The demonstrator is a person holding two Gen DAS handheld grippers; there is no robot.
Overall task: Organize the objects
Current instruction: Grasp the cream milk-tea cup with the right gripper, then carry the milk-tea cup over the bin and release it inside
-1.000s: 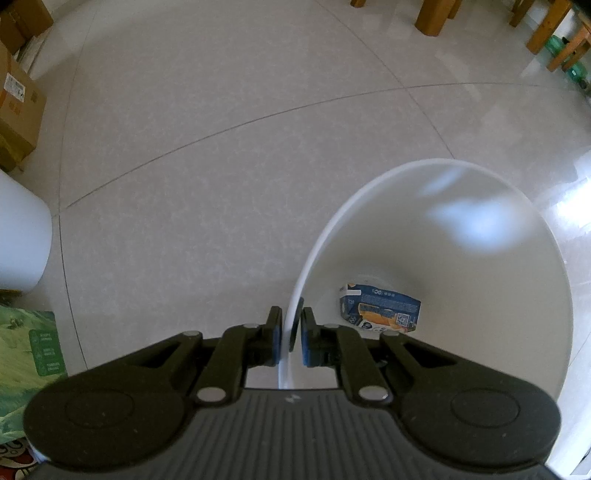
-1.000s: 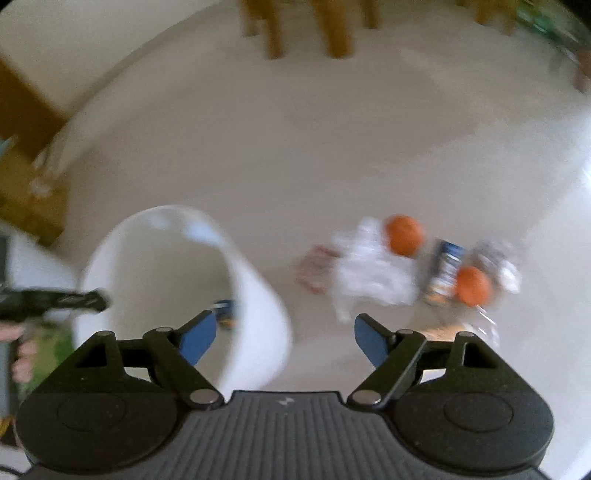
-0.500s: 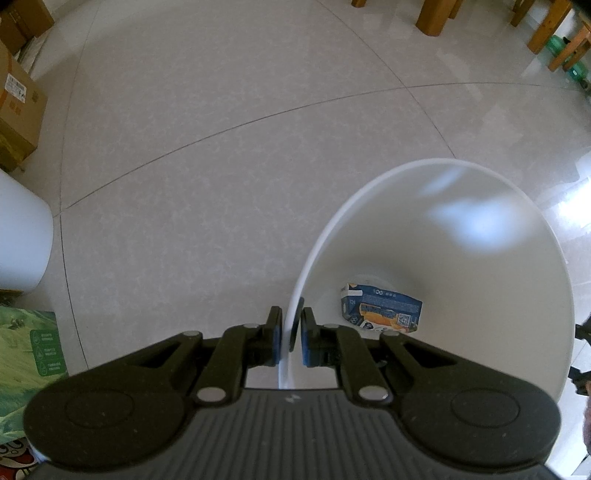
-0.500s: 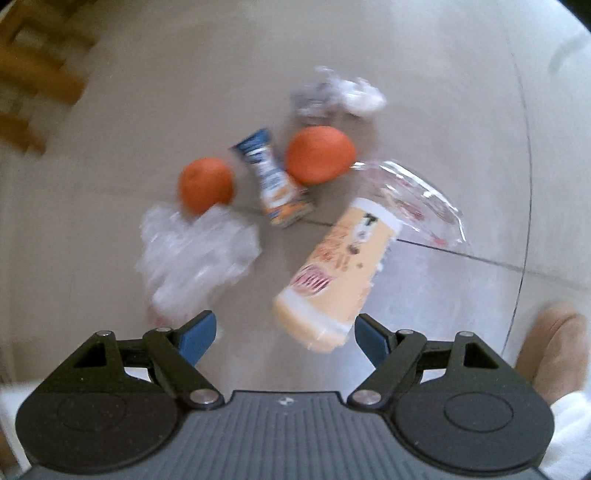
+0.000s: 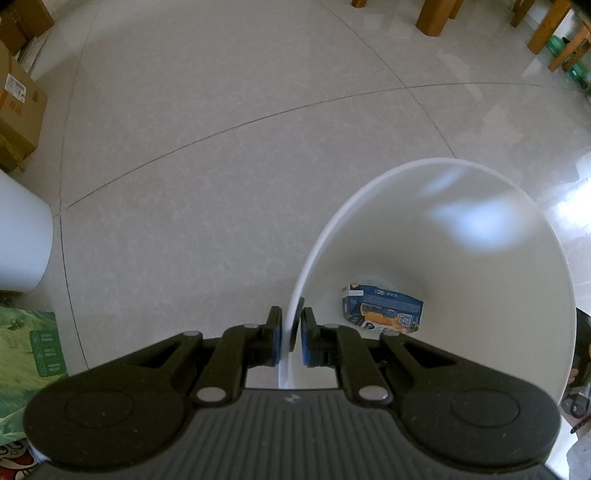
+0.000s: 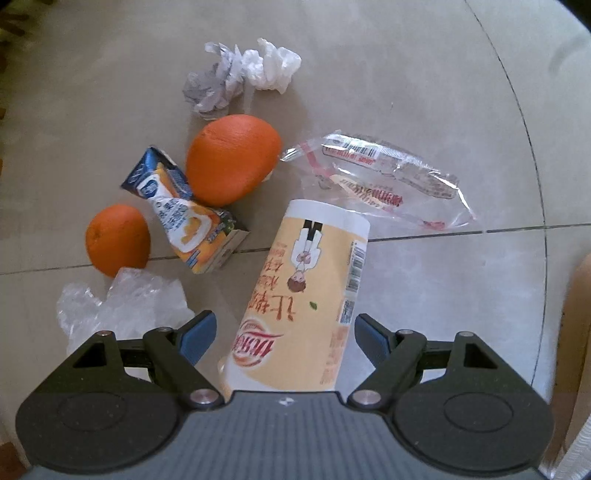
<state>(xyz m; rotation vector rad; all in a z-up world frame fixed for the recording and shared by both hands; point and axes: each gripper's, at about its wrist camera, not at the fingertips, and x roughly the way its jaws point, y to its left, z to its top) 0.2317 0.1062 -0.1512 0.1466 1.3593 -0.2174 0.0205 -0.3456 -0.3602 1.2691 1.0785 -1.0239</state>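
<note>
So far only one blue carton lies inside the white bin, whose rim the left gripper pinches. The right gripper, spread wide, straddles a cup; oranges, wrappers and another carton remain on the pale tiled floor, with wooden furniture legs beyond.

A carton lay inside the bin. The cup lay centrally, oranges at ten o'clock, wrapper at one o'clock.
</note>
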